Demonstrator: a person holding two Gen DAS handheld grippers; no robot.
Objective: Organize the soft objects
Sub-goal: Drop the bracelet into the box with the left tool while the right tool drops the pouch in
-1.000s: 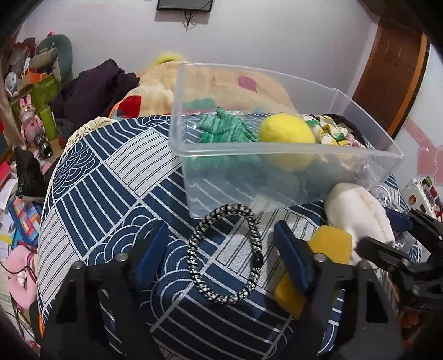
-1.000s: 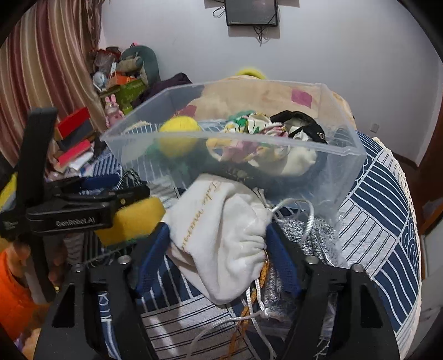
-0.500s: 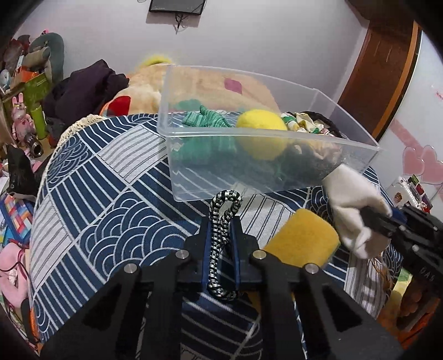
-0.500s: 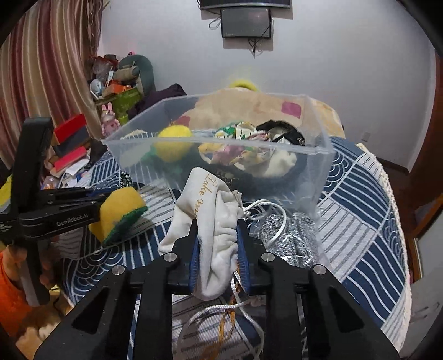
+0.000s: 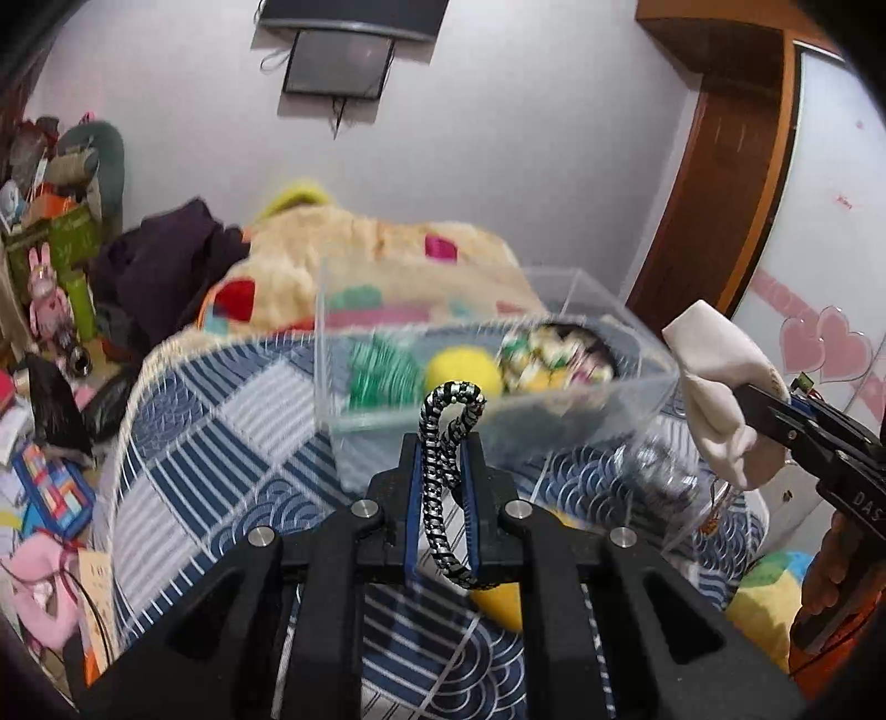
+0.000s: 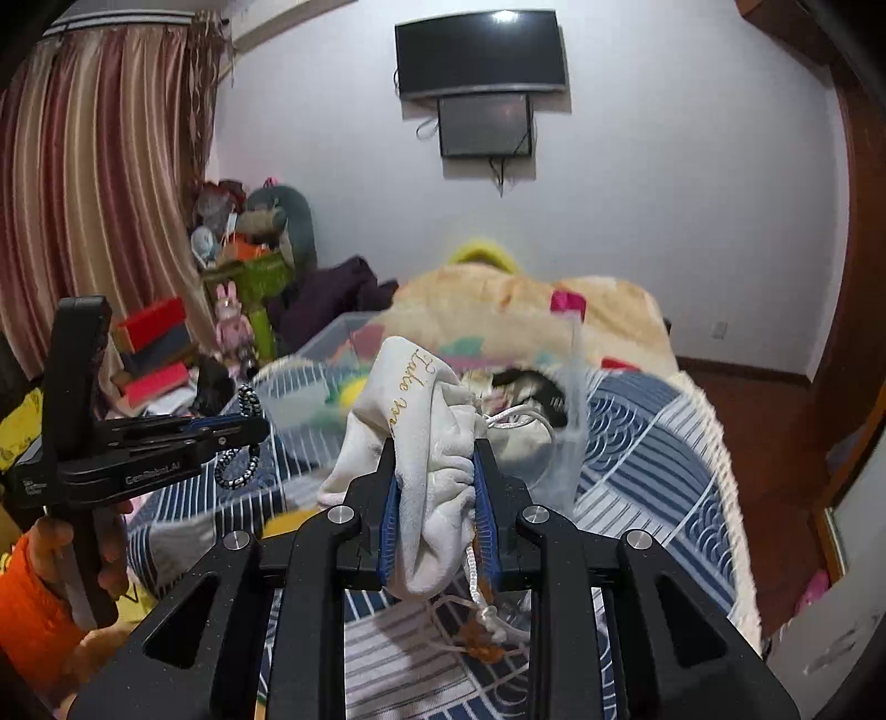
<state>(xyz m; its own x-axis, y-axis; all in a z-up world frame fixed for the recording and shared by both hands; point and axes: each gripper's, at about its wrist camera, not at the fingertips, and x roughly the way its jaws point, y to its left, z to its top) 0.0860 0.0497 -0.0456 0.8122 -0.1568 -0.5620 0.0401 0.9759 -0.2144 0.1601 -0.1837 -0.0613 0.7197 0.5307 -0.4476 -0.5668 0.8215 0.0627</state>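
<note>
You are in a home bedroom: a bed [image 6: 653,443] with a blue patterned quilt fills the middle of the frame, striped curtains [image 6: 105,183] hang at upper left, a wall television [image 6: 480,51] sits top centre, and plush toys [image 6: 271,221] pile up at left.

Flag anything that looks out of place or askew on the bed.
Yellow sponge and a silvery bundle lie on the quilt outside the clear bin. The pouch cord dangles loose.
</note>
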